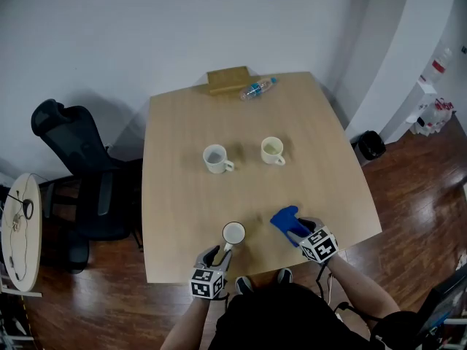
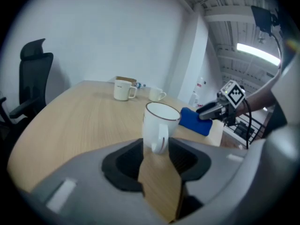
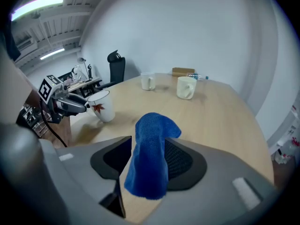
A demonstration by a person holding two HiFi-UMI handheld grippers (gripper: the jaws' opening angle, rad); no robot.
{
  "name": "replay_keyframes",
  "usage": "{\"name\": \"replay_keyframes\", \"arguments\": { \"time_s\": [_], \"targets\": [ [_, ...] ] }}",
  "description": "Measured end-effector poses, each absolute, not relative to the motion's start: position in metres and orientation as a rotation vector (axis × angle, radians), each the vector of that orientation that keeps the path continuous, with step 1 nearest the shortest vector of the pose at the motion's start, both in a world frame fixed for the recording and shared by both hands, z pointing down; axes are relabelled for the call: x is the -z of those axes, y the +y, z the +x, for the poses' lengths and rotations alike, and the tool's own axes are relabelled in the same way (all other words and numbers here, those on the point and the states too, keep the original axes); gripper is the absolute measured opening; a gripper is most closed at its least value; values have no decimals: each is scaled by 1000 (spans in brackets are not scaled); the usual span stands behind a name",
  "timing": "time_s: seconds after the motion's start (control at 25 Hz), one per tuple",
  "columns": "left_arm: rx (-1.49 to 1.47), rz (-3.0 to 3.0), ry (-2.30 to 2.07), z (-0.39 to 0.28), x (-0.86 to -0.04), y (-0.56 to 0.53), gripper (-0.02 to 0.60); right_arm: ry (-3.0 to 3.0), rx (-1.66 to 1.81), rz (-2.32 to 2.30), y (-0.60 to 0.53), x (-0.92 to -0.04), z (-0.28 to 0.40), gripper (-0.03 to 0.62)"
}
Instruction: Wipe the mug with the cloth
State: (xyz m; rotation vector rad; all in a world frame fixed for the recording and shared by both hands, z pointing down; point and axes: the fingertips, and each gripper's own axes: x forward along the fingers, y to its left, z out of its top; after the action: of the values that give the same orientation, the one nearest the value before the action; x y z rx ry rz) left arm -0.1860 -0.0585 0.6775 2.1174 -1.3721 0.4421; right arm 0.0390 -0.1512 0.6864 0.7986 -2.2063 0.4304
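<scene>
A white mug with a dark rim stands upright on the wooden table near its front edge. My left gripper is just behind it, open, with the mug at the jaw tips and its handle turned toward me; the pads do not press on it. To the right, a blue cloth lies bunched between the jaws of my right gripper, which stand wide. In the right gripper view the cloth rises in a fold between the pads, with a gap at the left pad. That view also shows the mug with a red leaf print.
Two more mugs stand mid-table. A water bottle and a wooden box lie at the far edge. A black office chair and a round side table stand to the left.
</scene>
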Motion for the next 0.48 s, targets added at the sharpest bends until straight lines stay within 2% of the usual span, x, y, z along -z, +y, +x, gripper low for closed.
{"name": "replay_keyframes", "arguments": {
  "time_s": [0.08,0.16,0.2,0.28,0.32,0.48],
  "targets": [
    [-380,2093,-1383,-199,-672,-47,170,-2235,-462,898,-145,-665,59,219],
    [-332,2058,-1420,-215,-662,-33,167,-2267,-562,1016,-135,-642,81,149],
    [-318,2045,-1448,-224,-657,-25,142,-2286,-632,1077,-130,-631,92,113],
    [-298,2037,-1502,-235,-644,-11,53,-2330,-772,1190,-119,-607,108,24],
    [-291,2043,-1518,-236,-637,-5,11,-2352,-829,1235,-113,-597,114,11],
    [-271,2098,-1545,-216,-604,16,3,-2436,-911,1245,-77,-570,112,8]
  ]
}}
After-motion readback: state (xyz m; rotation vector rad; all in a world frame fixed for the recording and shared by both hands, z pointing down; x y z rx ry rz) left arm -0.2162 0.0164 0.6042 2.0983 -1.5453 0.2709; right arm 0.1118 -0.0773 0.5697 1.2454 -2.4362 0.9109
